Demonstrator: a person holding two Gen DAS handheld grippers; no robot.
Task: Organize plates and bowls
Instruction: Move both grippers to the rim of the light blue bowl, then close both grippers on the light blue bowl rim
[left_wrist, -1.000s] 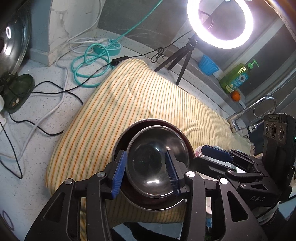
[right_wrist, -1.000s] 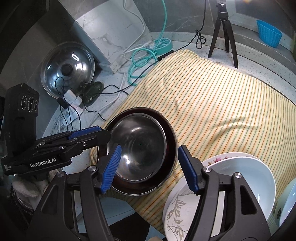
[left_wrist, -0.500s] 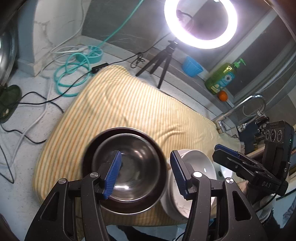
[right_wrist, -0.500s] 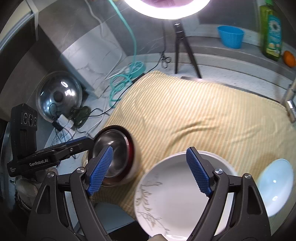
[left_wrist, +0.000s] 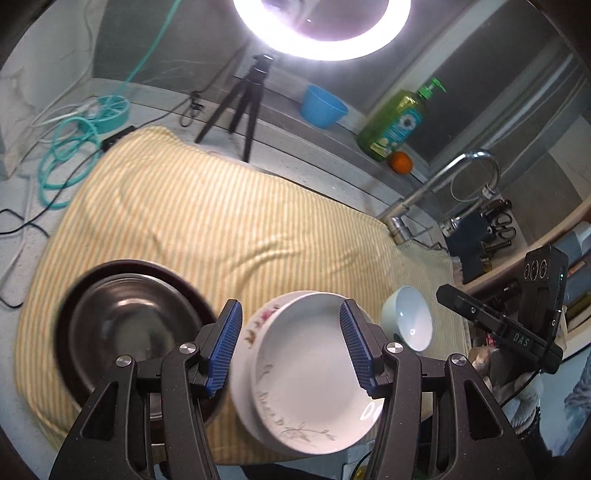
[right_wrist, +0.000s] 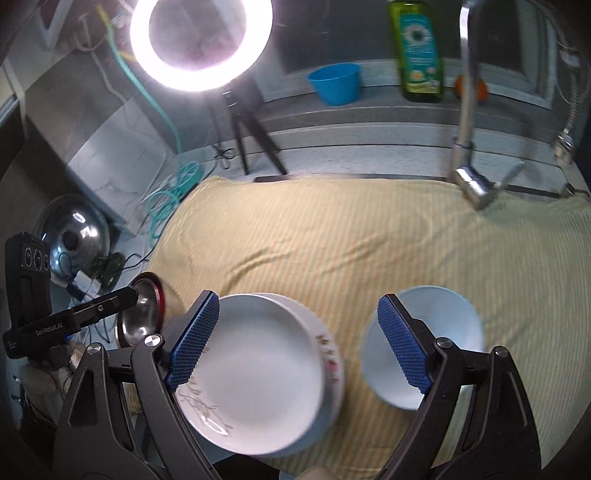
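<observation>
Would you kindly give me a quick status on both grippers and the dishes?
Left gripper, right gripper: jaws just opened, empty. Metal bowl nested in dark bowl; white plates, pale bowl unsorted. Nothing obstructing.

The left gripper (left_wrist: 290, 349) points steeply downward, its blue-padded fingers (left_wrist: 224, 347) parted with nothing pressed between them. The right gripper (right_wrist: 299, 341) also tilts steeply down; its fingers (right_wrist: 402, 341) have just been spreading wider and stand far apart, gripping nothing.
</observation>
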